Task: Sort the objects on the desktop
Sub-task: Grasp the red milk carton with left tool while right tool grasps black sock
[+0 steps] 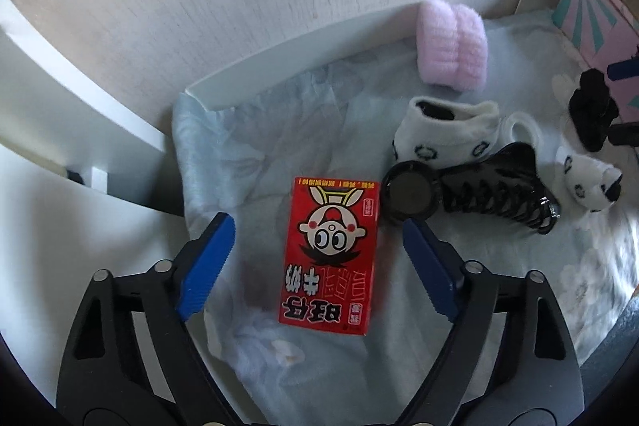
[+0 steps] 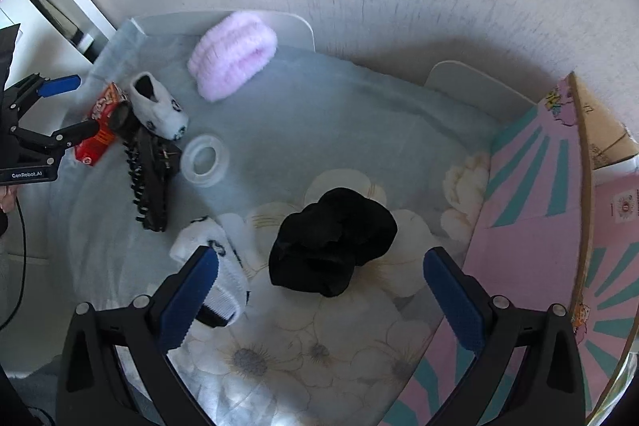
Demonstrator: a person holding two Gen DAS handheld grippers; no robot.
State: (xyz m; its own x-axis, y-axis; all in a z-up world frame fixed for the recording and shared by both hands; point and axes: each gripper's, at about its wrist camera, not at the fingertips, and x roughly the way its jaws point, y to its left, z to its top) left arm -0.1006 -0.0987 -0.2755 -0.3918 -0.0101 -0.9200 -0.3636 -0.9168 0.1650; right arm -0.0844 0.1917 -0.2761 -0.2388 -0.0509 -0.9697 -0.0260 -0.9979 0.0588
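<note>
Both my grippers poised over the clutter, nothing held yet.

My left gripper [image 1: 317,230] stands open astride the red carton [image 1: 329,254], pads clear of its sides; my right gripper [image 2: 321,268] gapes over the black scrunchie [image 2: 333,240] on the floral cloth [image 2: 279,358]. I judge this the reach-and-grasp step: next, lower squarely and close, sparing the black hair claw [image 1: 499,186] just beside the carton.

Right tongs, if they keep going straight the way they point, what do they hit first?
Most likely the black scrunchie: it sits centred between the open right tongs, just ahead of the fingertips. A white sock lies by the left-hand finger and might get brushed; depth is unclear.
</note>
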